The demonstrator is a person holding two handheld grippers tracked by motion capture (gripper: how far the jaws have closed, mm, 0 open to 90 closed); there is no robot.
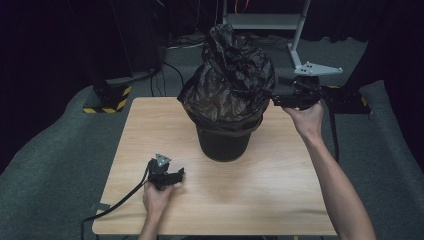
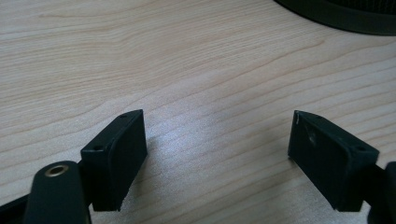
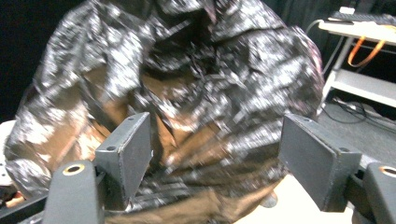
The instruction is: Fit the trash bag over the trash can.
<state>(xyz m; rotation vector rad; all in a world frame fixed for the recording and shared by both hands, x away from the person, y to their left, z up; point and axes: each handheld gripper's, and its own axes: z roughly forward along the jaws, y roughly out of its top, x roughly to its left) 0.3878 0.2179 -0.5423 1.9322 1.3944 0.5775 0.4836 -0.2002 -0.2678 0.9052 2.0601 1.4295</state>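
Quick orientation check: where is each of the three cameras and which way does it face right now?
High view: above the near table edge, looking forward and down; both forearms, left gripper, right gripper.
Left gripper view: low over the table, open jaws, bin base beyond.
Right gripper view: level, facing the black bag between open jaws.
Shared: high and right gripper views both show the bag.

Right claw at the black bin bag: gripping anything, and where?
Nothing held. Right claw stands open just short of the crinkled black plastic bin bag; its pads are not pressing on the plastic.
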